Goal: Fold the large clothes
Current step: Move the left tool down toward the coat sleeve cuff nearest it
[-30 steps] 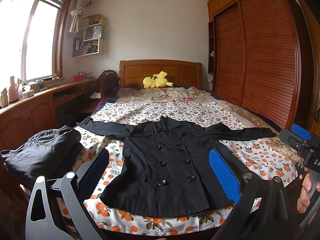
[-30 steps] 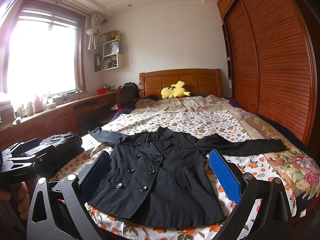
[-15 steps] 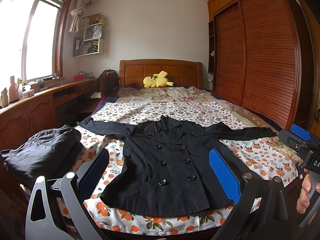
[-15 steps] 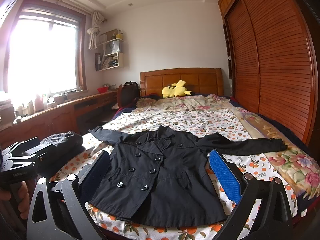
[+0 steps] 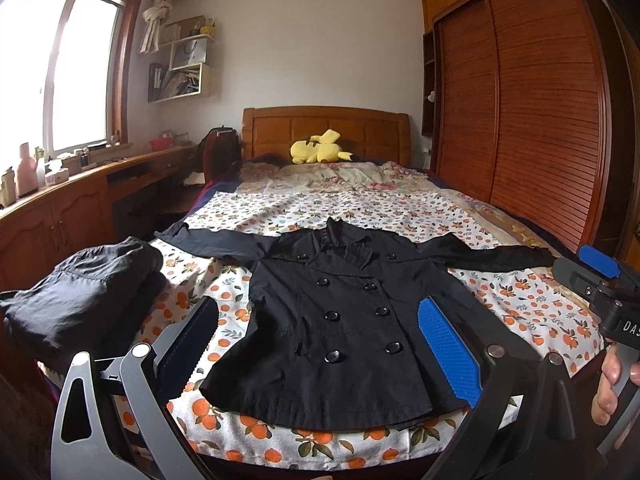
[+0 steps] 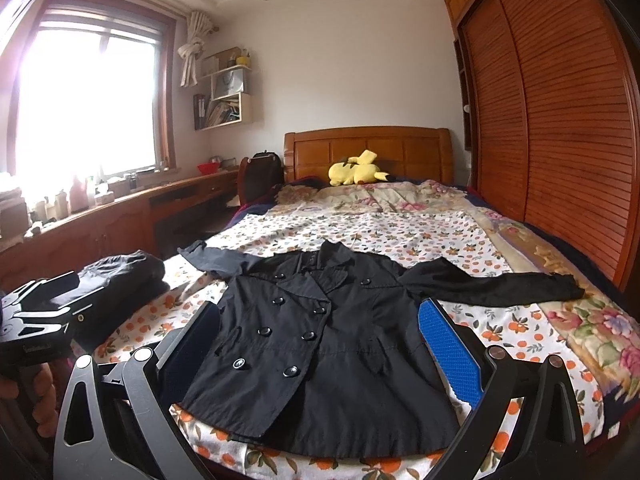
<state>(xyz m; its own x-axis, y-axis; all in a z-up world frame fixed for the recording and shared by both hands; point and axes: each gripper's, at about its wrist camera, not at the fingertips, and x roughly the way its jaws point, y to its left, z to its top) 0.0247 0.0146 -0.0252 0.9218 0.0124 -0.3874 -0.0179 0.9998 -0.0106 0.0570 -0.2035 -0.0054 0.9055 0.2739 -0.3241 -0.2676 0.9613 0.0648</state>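
Observation:
A black double-breasted coat (image 5: 340,320) (image 6: 320,340) lies flat and face up on the bed, buttons showing, both sleeves spread out to the sides. Its hem is at the near edge of the bed. My left gripper (image 5: 316,344) hovers open in front of the hem, nothing between its blue pads. My right gripper (image 6: 316,344) is also open and empty, held short of the hem. In the left wrist view the right gripper's body and a hand (image 5: 612,372) show at the right edge. The left gripper's body and a hand (image 6: 36,392) appear at the left in the right wrist view.
A pile of dark folded clothes (image 5: 76,300) (image 6: 120,280) sits at the bed's near left corner. The bed has an orange-print sheet (image 5: 520,300), a yellow plush toy (image 5: 320,150) by the headboard, a wooden wardrobe (image 5: 540,120) on the right, and a desk (image 5: 80,208) on the left.
Almost nothing has moved. The right wrist view has shifted slightly; both grippers stay open in front of the coat.

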